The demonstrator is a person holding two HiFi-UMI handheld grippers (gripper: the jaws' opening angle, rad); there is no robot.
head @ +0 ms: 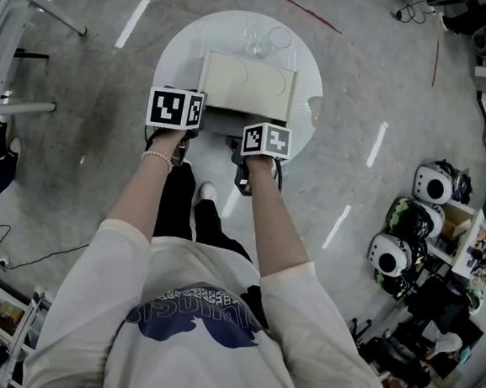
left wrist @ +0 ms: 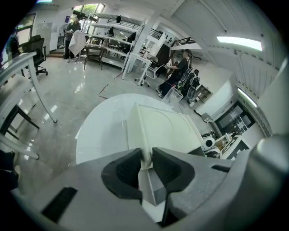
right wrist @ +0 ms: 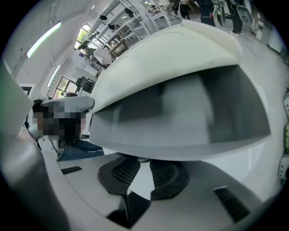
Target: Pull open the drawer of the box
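The cream box point(head: 246, 81) sits on the round white worktop point(head: 181, 48), just ahead of both tongs. The left tongs point(left wrist: 146, 163) pinch its thin edge; the right tongs point(right wrist: 141, 168) squeeze the small knob point(right wrist: 141, 159) under the drawer point(right wrist: 180, 113) front. The box looks light, hard and smooth, so it may slide.

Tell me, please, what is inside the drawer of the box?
The open part of the drawer shows only bare grey walls and floor, nothing lying in it. Its rear sits under the box top, so that part is hidden.
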